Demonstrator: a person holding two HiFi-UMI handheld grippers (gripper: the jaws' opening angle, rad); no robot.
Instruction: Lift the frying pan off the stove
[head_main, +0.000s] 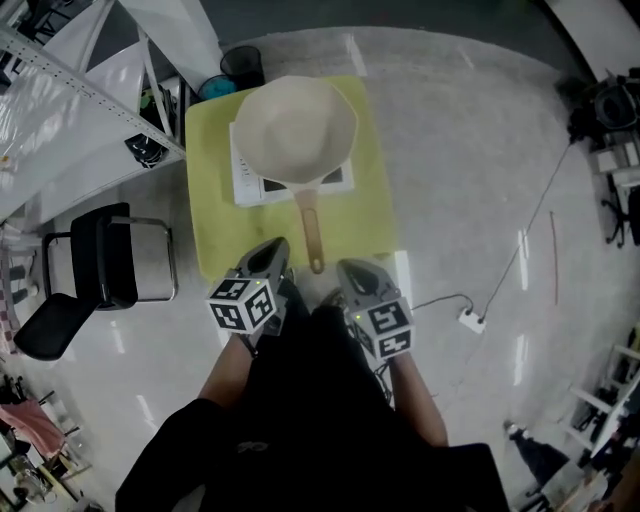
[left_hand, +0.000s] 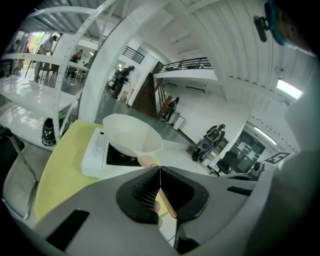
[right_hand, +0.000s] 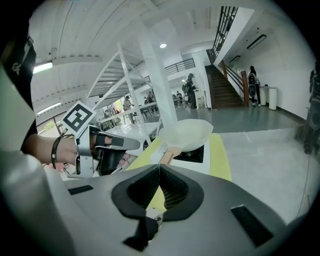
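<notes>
**A:** The left gripper (head_main: 268, 252) and the right gripper (head_main: 356, 272) both have their jaws pressed together with nothing between them. They hang at the near edge of the table, one on each side of the handle's tip.

**B:** And the pan?

**A:** The cream frying pan (head_main: 296, 128) sits on the white portable stove (head_main: 244, 182), its wooden handle (head_main: 311, 225) pointing straight back at the person. Stove and pan stand on the yellow-green table (head_main: 215, 235).

**B:** So what makes a good lift?

**A:** I'd spread one gripper's jaws first, then bring them around the handle from the sides. Take it well up the wood toward the bowl rather than at the tip, so the pan's weight doesn't lever it down. Close firmly, since the wood may roll in the pads.

**B:** Straight up?

**A:** Up first and level, until the base clears the stove top. The stove looks light and could drag along. The other gripper could steady the stove's edge.

**B:** Anything in the way?

**A:** Nothing close. A black chair (head_main: 100, 262) stands left of the table, and a dark bin (head_main: 241, 64) sits beyond its far corner.
</notes>
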